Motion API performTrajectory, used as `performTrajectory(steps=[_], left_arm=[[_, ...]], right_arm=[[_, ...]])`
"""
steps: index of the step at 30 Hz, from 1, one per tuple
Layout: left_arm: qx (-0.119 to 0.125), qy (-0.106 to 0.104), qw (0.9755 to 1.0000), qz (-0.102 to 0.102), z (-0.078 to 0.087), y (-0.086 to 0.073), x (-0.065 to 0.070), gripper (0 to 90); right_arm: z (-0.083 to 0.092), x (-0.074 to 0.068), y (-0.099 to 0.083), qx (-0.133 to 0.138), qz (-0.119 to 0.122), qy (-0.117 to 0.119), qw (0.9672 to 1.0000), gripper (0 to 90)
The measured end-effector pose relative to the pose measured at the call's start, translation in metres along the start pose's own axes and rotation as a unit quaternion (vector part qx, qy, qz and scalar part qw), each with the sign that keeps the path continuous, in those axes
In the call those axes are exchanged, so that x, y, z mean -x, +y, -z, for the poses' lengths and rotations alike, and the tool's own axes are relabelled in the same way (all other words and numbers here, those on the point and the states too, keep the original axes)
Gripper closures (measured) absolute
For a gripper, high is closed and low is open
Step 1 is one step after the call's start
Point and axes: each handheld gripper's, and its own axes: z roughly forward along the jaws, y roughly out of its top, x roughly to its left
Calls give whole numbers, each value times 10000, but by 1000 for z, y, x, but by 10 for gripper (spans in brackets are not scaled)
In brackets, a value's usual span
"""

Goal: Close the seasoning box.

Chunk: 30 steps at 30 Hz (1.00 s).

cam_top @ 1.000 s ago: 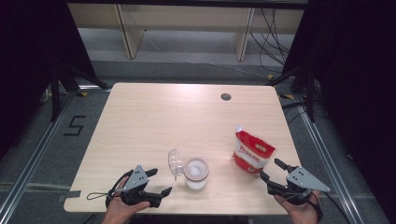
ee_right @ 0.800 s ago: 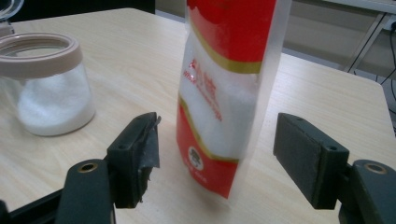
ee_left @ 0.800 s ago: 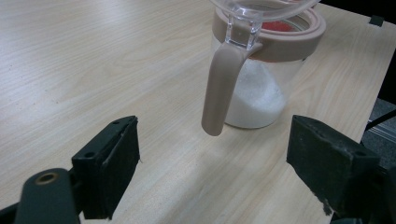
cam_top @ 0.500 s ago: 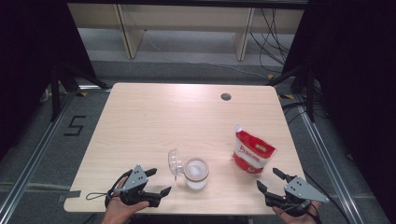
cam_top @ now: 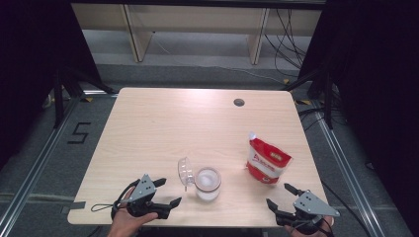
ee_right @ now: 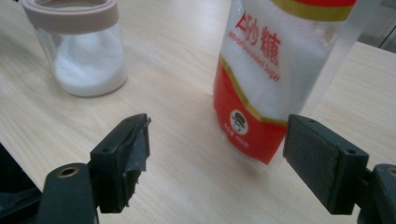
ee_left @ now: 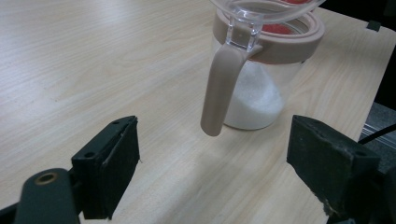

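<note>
Table (cam_top: 148,128): sugar pouch (ee_right: 280,70) just beyond open jaws, untouched.

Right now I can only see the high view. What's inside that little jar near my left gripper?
Observer: The jar has white grains filling its lower part.
Operator: Is anything hanging off it?
Observer: Yes, a tan clip hangs down its side from the flipped-up lid.
Operator: And over on the right?
Observer: The bag has red Chinese characters and small print ending in "Sugar".
</note>
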Motion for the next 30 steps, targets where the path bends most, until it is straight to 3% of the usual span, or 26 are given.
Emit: performTrajectory(steps=[2,4,5,7,9,10,13,15,17,18,20,21,23,25,29,30], left_arm=[[30,-5,10000,-36,0,0,-1,166],[37,14,10000,64,1,0,-1,167],[2,16,10000,57,1,0,-2,176],[-43,7,9999,102,2,0,-2,212],[-29,68,9999,99,3,1,-1,260],[-17,9,10000,67,4,1,-2,299],[-5,91,10000,-17,7,0,-1,448],[36,117,9999,-54,9,0,-1,580],[181,180,9997,-53,12,0,0,698],[115,222,9995,-171,14,1,0,751],[202,150,9996,-116,15,3,0,849],[218,148,9996,-64,16,3,1,890],[156,77,9996,-238,16,4,1,895],[190,44,9998,-53,15,5,3,896],[173,57,9997,-179,15,11,2,896],[188,32,9998,-89,15,12,3,896]], right_arm=[[-1,-1,0,-24,32,5,10000,243],[-1,-1,1,-8,96,-11,10000,249],[0,0,1,89,184,-128,9997,262],[1,-1,1,94,24,-17,10000,273],[2,-1,2,93,-121,-71,9999,273],[1,0,1,162,3,-143,9998,273],[0,1,1,156,56,-136,9998,274],[1,-2,2,79,-55,-18,10000,280],[1,-2,2,75,16,6,10000,286],[0,-3,3,116,33,-19,9999,286],[0,-2,3,174,140,-36,9997,287],[1,-3,4,126,66,-83,9999,287],[-1,-3,3,92,29,45,9999,290],[-1,-4,3,84,41,62,9999,291],[-1,-4,3,84,53,59,9999,295],[-1,-4,3,90,72,15,9999,295]])
